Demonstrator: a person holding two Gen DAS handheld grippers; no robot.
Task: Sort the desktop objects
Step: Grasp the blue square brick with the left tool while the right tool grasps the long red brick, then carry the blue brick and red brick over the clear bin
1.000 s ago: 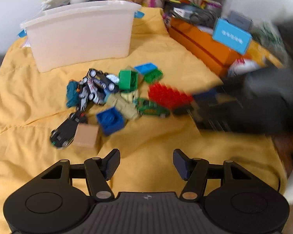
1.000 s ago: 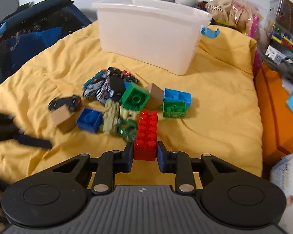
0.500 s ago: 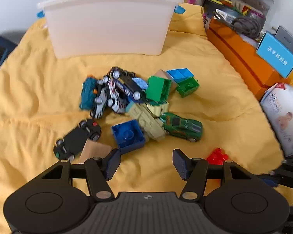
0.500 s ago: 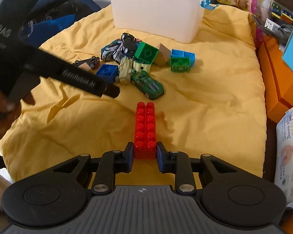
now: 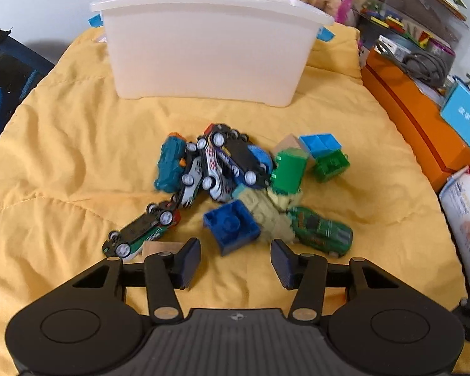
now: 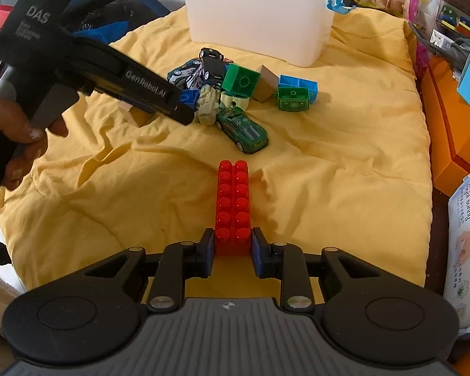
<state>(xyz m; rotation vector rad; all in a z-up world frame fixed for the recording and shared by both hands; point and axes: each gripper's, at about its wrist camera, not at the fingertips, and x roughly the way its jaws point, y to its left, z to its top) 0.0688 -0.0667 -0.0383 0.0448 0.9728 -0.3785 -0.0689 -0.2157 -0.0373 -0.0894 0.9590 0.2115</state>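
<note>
The long red brick (image 6: 233, 206), a glossy hard-plastic two-by-six with round studs, sits clamped at its near end between the pads of the right gripper (image 6: 233, 247), stretching toward 12 o'clock over bare yellow quilt (image 6: 344, 169), well apart from the pile; whether it rests on the cloth or hangs just above is hard to tell. So this looks like the step where bricks get split from cars, and the next call is probably either setting the red one down as its own group or carrying it to the white tub (image 5: 210, 59) at 12 o'clock. Meanwhile the left gripper (image 5: 235, 263) hovers at the near edge of the heap, jaws closing with nothing between the pads yet; the dark blue square brick (image 5: 232, 227) lies just ahead of them and seems the likely pick. Around it: a shiny green toy car (image 5: 321, 230) at about 2 o'clock, a pale ribbed block (image 5: 268, 216), an upside-down black car (image 5: 141, 235) at 10, and a plain wooden cube (image 5: 159, 247). The quilt is soft and wrinkly, so stuff may tip.
</note>
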